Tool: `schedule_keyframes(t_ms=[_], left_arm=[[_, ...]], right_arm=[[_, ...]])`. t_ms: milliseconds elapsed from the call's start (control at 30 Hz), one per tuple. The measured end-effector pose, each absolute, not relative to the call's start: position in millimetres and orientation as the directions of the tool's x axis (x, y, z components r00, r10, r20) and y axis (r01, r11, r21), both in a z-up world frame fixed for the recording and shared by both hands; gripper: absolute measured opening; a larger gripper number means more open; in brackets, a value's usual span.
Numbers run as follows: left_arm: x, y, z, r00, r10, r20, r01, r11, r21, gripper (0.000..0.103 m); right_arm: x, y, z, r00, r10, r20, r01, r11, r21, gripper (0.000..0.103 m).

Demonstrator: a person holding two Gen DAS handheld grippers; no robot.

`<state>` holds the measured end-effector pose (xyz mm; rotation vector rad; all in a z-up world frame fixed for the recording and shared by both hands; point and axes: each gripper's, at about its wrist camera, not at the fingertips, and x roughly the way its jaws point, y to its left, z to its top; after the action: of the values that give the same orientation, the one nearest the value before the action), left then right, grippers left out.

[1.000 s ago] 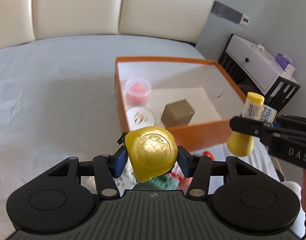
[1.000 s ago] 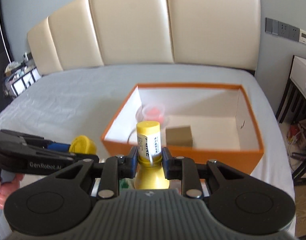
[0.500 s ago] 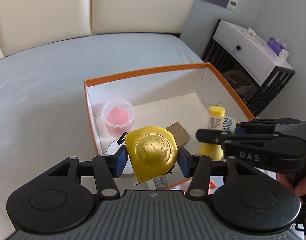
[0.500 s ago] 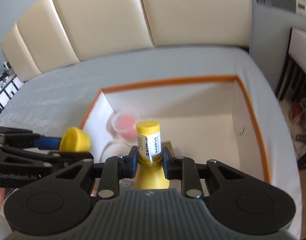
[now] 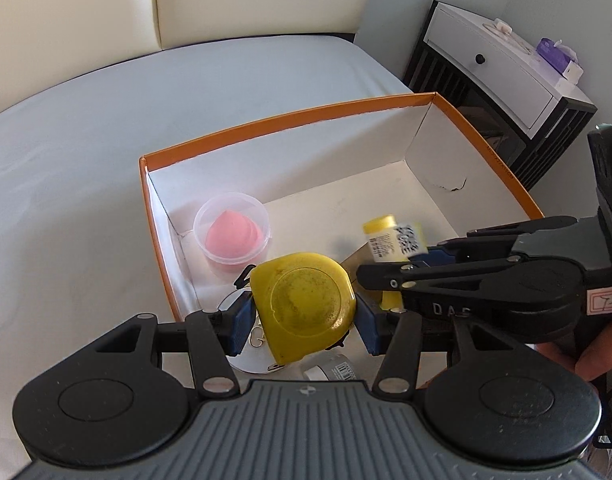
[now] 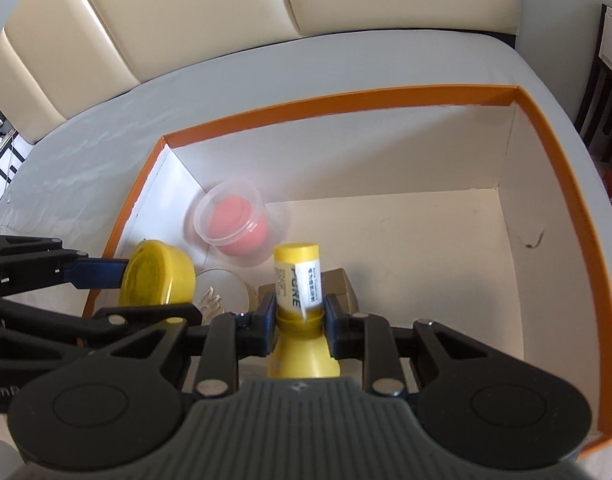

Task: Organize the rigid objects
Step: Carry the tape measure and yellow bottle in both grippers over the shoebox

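Lowering: both loads into orange box (image 6: pixel 562 184), over its near-left part.
Left gripper (image 5: pixel 303 312): clamped on yellow tape measure (image 5: pixel 303 300), above the round mirror (image 5: pixel 249 356).
Right gripper (image 6: pixel 299 320): closed round yellow bottle (image 6: pixel 295 276) neck, above brown cube (image 6: pixel 342 284).
Crowding: pink sponge tub (image 5: pixel 231 234) in far-left corner.
My plan: shift bottle right to bare floor, release low, one hand at a time.

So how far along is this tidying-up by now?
Already inside the orange box: a clear tub with a pink sponge and a small brown box. In hand, over the box: the left gripper holds a yellow tape measure, the right gripper a yellow bottle. Both remain to set down.
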<state>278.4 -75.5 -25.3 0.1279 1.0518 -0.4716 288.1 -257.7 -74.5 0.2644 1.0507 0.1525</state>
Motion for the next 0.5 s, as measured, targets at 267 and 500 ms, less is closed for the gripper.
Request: schedule_keyframes(t_ms=[267,500], left_arm=[[282,-76,-29,0.38,-0.309,-0.872,0.457,0.882,-0.113,0.06],[280,-87,-37,0.319,-0.287,-0.903,0.49,0.866,-0.102,0.06]], right_arm=[[290,-263,-68,0.493,0.259,-0.831,0.008,0.953,0.301,0.024],[277,-268,-62,0.41,0.304,-0.86,-0.033,0.947,0.319,0.024]])
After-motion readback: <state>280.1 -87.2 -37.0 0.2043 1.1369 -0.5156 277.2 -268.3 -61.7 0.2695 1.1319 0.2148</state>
